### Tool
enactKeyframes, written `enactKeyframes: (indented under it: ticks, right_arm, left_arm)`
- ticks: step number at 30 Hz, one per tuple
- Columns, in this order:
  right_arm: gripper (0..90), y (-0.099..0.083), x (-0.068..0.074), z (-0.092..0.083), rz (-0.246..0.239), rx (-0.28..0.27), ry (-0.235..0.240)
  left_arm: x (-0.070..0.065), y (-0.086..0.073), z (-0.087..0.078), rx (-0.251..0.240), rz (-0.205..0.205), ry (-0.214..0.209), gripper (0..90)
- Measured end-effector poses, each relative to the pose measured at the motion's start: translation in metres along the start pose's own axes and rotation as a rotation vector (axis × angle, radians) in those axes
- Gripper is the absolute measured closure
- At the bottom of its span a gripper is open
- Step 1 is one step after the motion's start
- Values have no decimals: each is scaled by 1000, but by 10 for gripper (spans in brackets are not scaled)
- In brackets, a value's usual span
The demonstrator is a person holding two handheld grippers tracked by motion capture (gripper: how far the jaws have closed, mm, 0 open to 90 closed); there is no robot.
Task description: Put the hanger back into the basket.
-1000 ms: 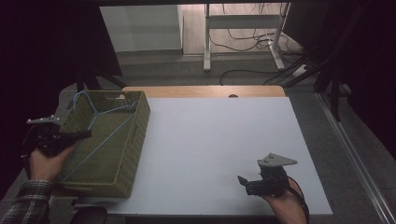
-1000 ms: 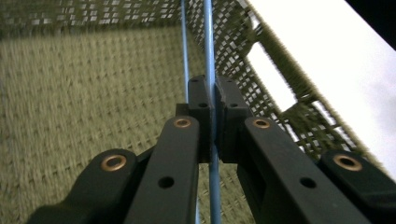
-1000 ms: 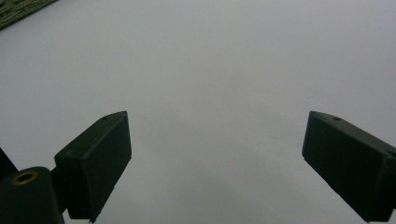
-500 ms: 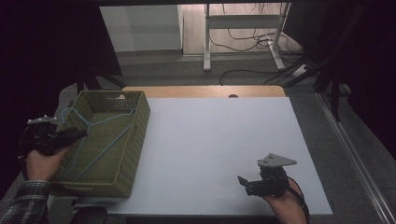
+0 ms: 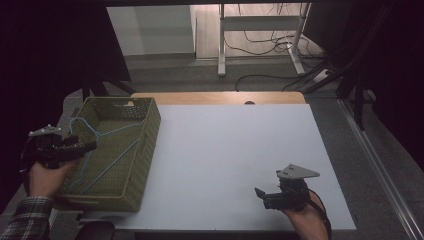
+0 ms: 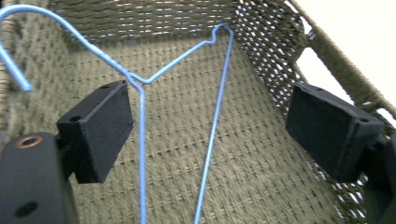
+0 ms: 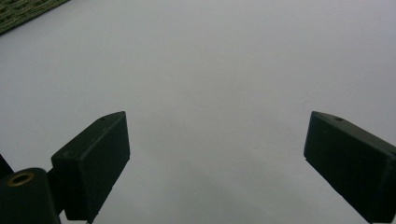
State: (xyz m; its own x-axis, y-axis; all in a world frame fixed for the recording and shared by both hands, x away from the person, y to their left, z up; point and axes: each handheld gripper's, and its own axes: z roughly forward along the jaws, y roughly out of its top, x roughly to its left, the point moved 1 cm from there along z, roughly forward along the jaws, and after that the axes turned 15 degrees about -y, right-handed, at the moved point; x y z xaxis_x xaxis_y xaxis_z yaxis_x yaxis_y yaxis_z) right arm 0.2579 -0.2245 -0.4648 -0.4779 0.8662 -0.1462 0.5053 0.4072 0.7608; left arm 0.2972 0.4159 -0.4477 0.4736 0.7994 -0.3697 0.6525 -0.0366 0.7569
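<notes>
The jaws of the left gripper [image 6: 208,135] have just been opening, and since the earlier frames the blue wire hanger [image 6: 177,74] they were carrying is lying lower inside the woven basket [image 5: 142,150]. Those jaws are now standing wide apart, pressing on nothing, with the hanger's neck running just beside the left one and its two thin arms passing between them. The hanger is resting in the olive-green basket, its hook curling up near the basket's left wall. In the high view the left gripper [image 5: 82,146] is hovering over the basket's left rim, held by a hand in a plaid sleeve. The basket is sitting at the left end of the white bench [image 5: 235,150]. Well apart, at the near right edge, the right gripper [image 7: 217,163] is holding its jaws spread above bare bench.
</notes>
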Motion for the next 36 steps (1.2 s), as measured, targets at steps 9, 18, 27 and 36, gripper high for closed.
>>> enactKeyframes:
  ticks: [9, 18, 27, 36]
  right_arm:
    - [38, -1, -4, -1, 13, 0, 8]
    - [15, -3, -7, -3, 13, 5, 5]
    - [5, -5, -11, -7, 18, -5, -1]
    - [0, -7, -17, -10, 23, 0, -14]
  left_arm:
    - [-21, 4, 2, 10, 31, -56, 75]
    - [-57, 8, 9, 14, 113, -94, 27]
    - [-98, 11, 15, 7, 194, -156, 5]
    - [-135, -5, 21, 21, 228, -197, 1]
